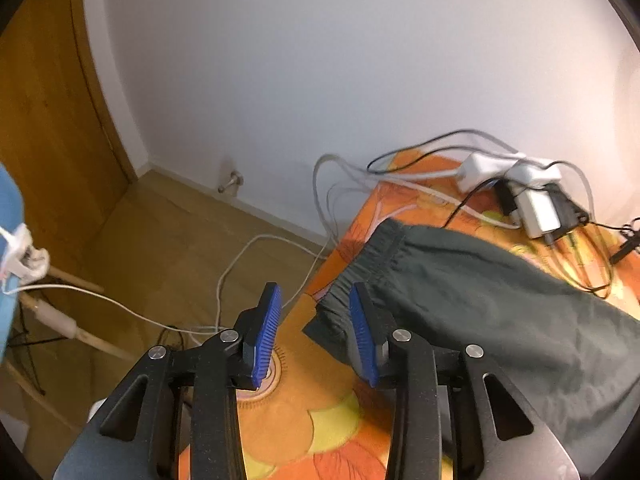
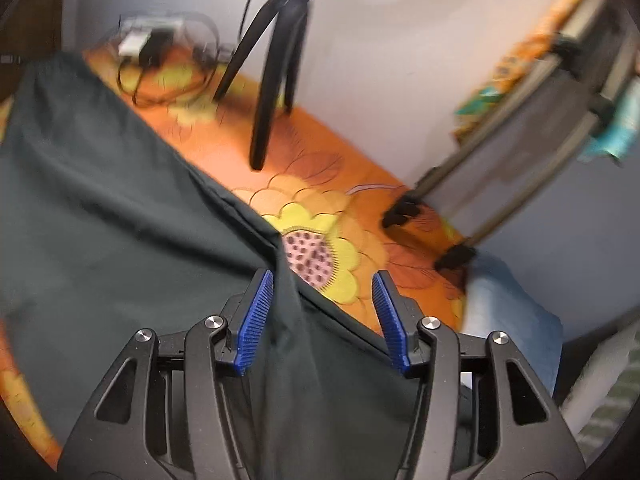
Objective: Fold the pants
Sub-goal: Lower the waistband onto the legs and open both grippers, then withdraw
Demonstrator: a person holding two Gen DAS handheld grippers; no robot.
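Both tongs stand apart, empty: left tongs (image 1: 316, 336) just beside the waistband of the dark pants (image 1: 500, 304); right tongs (image 2: 322, 320) above a fabric ridge. Pants lie on the counter (image 1: 296, 420); chargers (image 1: 532, 200) and tripod (image 2: 276, 60) behind.

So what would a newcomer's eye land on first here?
The dark pants spread across the orange flowered cloth, waistband near the left claw. A fold of the pants lies between the right claw's open pads. A cable tangle sits behind the pants, by the wall.
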